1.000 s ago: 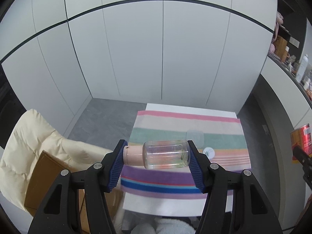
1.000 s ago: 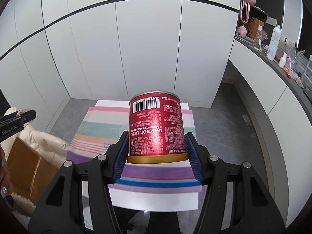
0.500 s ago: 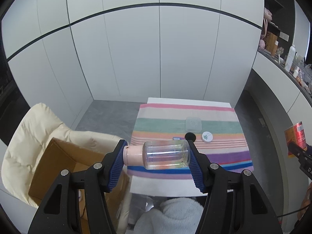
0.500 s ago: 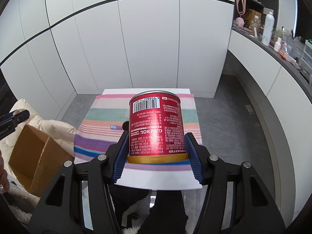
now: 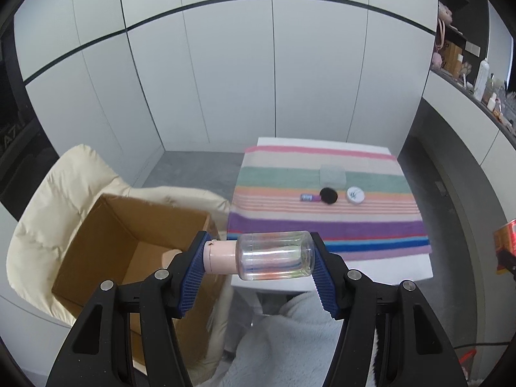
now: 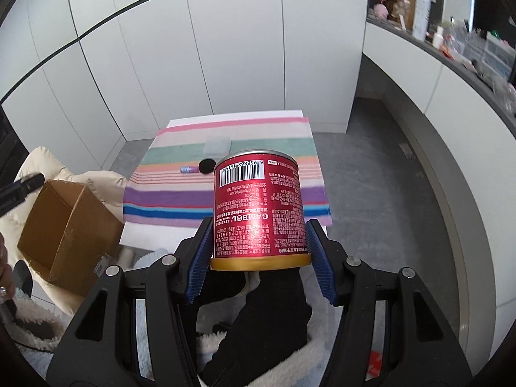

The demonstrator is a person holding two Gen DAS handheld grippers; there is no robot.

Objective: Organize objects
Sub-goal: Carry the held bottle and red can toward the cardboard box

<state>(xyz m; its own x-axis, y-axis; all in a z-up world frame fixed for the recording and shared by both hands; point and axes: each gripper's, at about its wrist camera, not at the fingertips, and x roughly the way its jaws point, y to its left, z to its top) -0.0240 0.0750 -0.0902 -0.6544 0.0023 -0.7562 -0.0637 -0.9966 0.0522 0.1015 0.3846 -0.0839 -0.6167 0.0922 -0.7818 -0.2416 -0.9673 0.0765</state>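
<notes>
My left gripper (image 5: 258, 267) is shut on a clear bottle with a pink cap (image 5: 274, 254), held sideways in the air just right of an open cardboard box (image 5: 129, 251) on a cream chair. My right gripper (image 6: 258, 258) is shut on a red can (image 6: 258, 206), held upside down above the floor in front of the table. The box also shows in the right wrist view (image 6: 64, 225) at the left. On the striped cloth (image 5: 322, 225) lie a purple tube (image 5: 308, 197), a black round thing (image 5: 328, 195), a white round tin (image 5: 354, 194) and a clear square box (image 5: 332, 175).
The cream padded chair (image 5: 58, 200) holds the box left of the small white table (image 5: 354, 274). White cabinet walls stand behind. A counter with bottles (image 6: 451, 38) runs along the right. The person's fleece-clad lap (image 5: 290, 348) is below the grippers.
Both grippers have pulled back from the table and risen. The left one swung left, so the open box now shows beside the bottle. Both holds are unchanged.
</notes>
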